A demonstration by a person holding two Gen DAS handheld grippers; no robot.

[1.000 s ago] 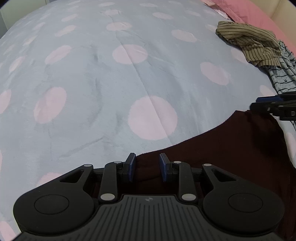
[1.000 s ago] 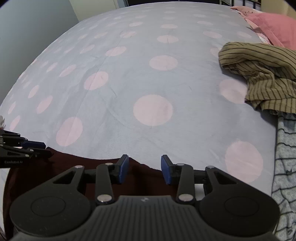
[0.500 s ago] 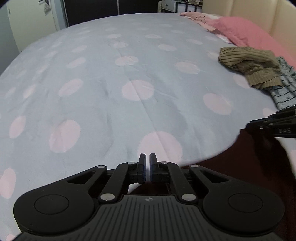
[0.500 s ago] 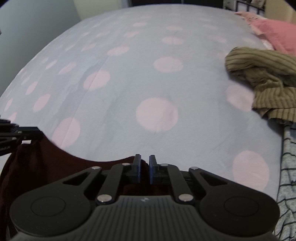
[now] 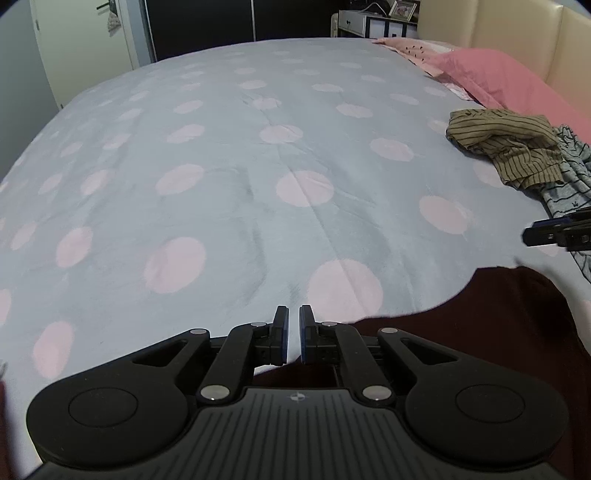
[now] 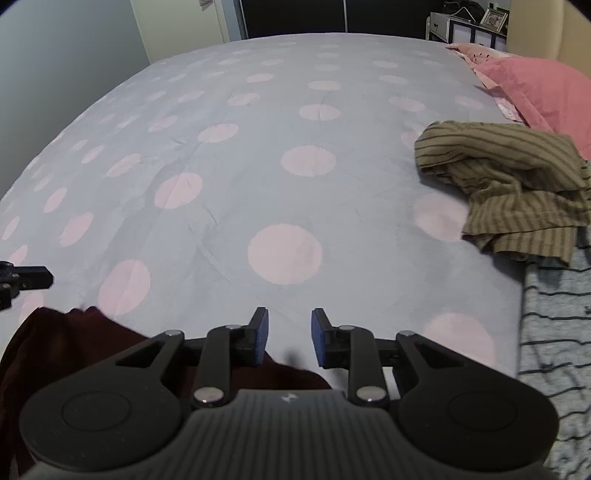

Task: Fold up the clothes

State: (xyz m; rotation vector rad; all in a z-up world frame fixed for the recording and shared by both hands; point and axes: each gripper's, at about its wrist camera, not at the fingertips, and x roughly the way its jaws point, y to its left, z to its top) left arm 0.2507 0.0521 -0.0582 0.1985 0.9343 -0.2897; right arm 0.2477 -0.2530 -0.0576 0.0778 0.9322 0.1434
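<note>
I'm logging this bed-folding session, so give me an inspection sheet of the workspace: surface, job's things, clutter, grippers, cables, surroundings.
Surface: grey bedspread with pink polka dots, mildly creased.
Job's things: dark maroon garment at the near edge; olive striped garment crumpled at right, partly overlying a grey black-striped garment.
Clutter: nothing seen.
Grippers: left gripper shut, no cloth visibly pinched; right gripper has just been opening, nothing pressed between its pads.
Cables: nothing seen.
Surroundings: pink pillow, cream headboard, white dresser.
</note>
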